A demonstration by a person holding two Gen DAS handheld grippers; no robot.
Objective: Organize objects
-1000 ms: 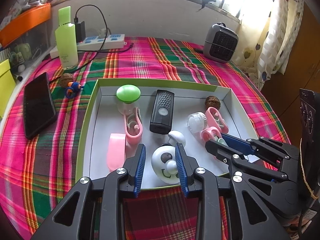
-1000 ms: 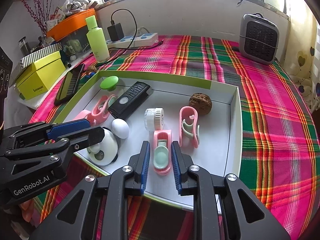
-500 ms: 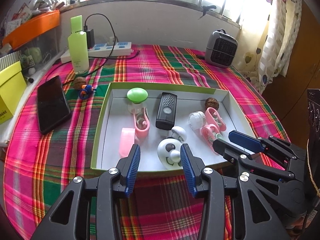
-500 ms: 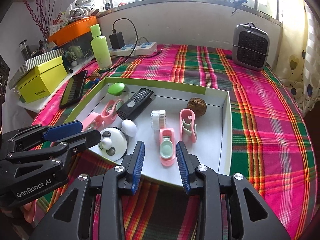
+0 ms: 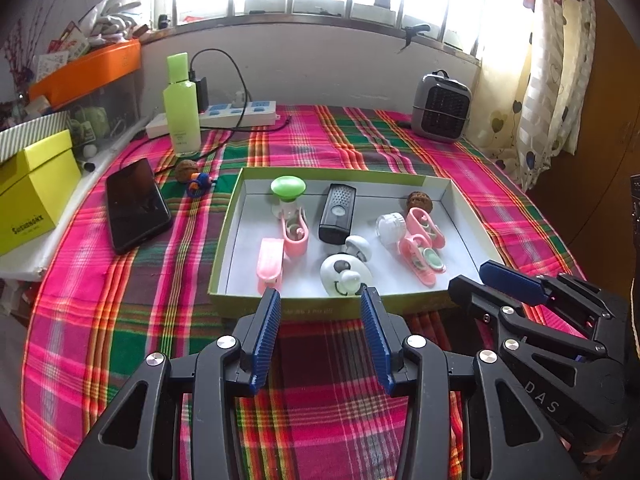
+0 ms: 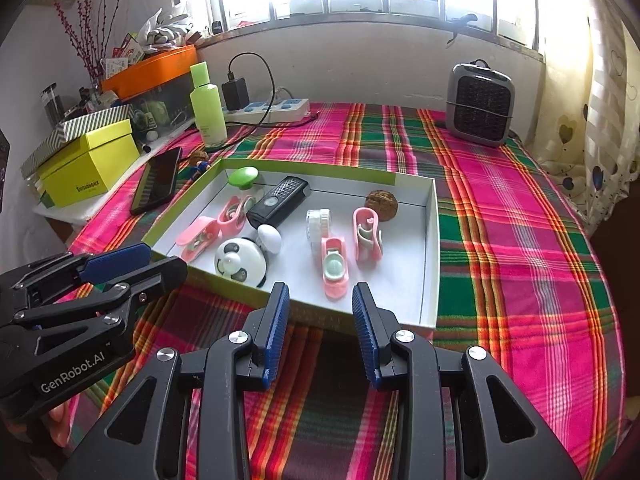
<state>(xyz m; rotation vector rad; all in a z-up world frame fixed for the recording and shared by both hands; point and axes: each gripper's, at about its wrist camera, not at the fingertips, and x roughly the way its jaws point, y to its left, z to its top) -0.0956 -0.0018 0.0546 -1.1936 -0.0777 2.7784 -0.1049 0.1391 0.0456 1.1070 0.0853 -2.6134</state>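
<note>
Lying loose in the white tray point(image 5: 460, 200), the panda toy point(image 5: 345, 274) and pink clip point(image 6: 335, 267) look already sorted; the left gripper point(image 5: 320, 316) and right gripper point(image 6: 320, 310) hover just short of the near wall, jaws parted and empty.

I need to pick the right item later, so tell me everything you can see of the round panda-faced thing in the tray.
The panda toy is a glossy white dome, seemingly plastic, with black eye patches, a black ear and a white knob for a nose. It lies face up in the white tray, close to the near wall, left of the pink clips. A small white mushroom-shaped piece sits against its far side. No jaws touch it.
</note>
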